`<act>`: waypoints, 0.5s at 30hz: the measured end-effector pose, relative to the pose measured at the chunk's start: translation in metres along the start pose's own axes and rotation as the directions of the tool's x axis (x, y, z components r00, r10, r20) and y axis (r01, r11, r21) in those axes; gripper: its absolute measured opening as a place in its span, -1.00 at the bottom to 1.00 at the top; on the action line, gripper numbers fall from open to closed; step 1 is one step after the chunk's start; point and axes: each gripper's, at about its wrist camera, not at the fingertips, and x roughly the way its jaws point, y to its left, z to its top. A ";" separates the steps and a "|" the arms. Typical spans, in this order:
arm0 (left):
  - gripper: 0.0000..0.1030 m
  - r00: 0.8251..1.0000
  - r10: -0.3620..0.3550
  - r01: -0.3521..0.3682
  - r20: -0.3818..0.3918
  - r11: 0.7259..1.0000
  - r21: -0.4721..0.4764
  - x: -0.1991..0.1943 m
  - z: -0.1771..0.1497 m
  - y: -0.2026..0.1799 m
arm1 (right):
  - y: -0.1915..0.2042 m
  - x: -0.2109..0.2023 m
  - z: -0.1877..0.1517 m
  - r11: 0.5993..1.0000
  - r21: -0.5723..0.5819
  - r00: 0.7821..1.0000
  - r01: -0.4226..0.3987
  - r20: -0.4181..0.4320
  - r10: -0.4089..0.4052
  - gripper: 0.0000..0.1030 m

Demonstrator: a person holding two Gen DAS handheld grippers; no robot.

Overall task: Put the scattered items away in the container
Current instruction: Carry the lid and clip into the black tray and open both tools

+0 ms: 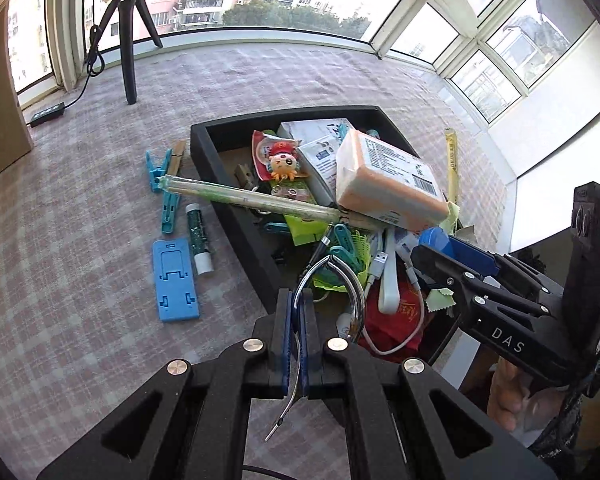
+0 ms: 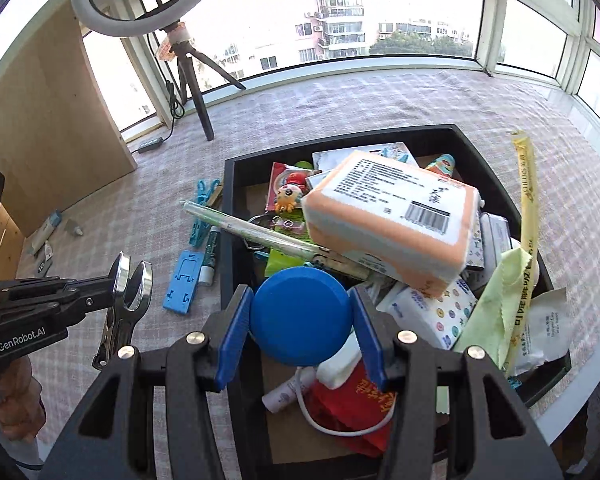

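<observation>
Between the right claw (image 2: 302, 322) pads sits a blue lid (image 2: 300, 316).

We see strong daylight pouring through the windows (image 1: 500, 40), blowing out the sky to white glare. Both views stay sharp at centre, while fisheye distortion bends the edges into dark vignetted corners.

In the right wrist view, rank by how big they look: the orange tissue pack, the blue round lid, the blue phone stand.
1. Orange tissue pack.
2. Blue round lid, inflated by nearness to the camera.
3. Blue phone stand, clearly smallest.
</observation>
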 end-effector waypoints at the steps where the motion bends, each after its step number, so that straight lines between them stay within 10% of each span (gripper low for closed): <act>1: -0.95 1.000 -0.009 0.009 -0.010 1.000 0.019 0.005 0.000 -0.012 | -0.011 -0.004 -0.002 1.000 0.022 1.000 0.016 0.004 -0.016 -0.05; 9: -0.94 0.999 -0.012 0.016 -0.040 0.994 0.109 0.034 0.007 -0.073 | -0.077 -0.019 -0.014 0.981 0.161 0.994 0.106 0.005 -0.108 -0.05; 12: -0.25 0.998 0.008 0.000 -0.066 0.992 0.126 0.044 0.012 -0.082 | -0.082 -0.017 -0.013 0.981 0.143 0.992 0.128 0.005 -0.130 -0.02; 15: -0.29 0.999 0.024 -0.019 -0.030 0.990 0.140 0.040 0.011 -0.082 | -0.080 -0.018 -0.012 0.978 0.119 0.985 0.170 0.008 -0.172 0.19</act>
